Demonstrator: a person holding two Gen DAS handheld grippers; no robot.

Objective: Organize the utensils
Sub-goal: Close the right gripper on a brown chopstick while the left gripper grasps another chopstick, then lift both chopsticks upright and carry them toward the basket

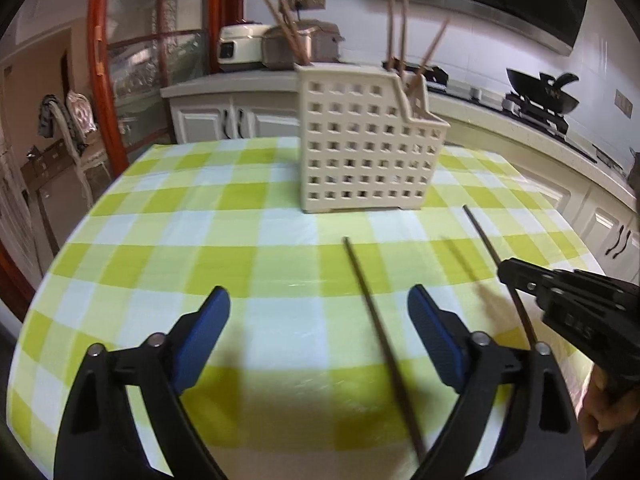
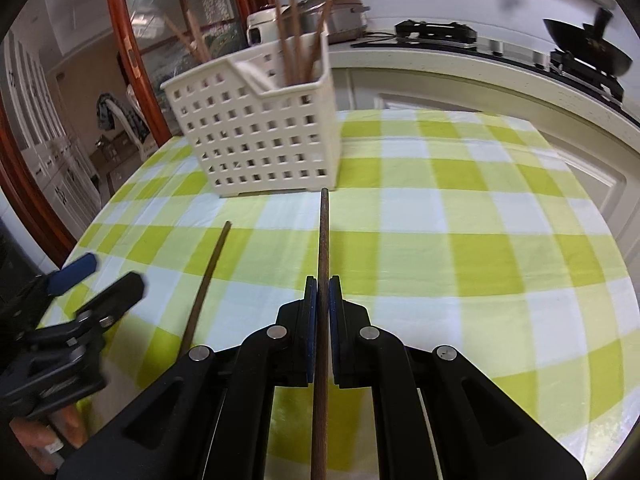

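On the green-checked tablecloth [image 2: 460, 216], right gripper [image 2: 322, 280] clamps a dark wooden chopstick [image 2: 322, 232]; aim its tip over the cream perforated plastic holder [image 2: 256, 136]. Left gripper [image 1: 318, 300] gapes, probably straddling the second chopstick [image 1: 384, 336].

Bright, even indoor light; soft shadows fall on the worktop [image 1: 200, 208] beneath each tool. Fisheye bending and dark corners; slight motion blur.

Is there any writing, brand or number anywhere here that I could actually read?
"D&S", or close to it: raised black letters on the right gripper body, blurred, so uncertain.
Rice cooker front panel: too small to read.
Utensil basket and checked tablecloth: no text.
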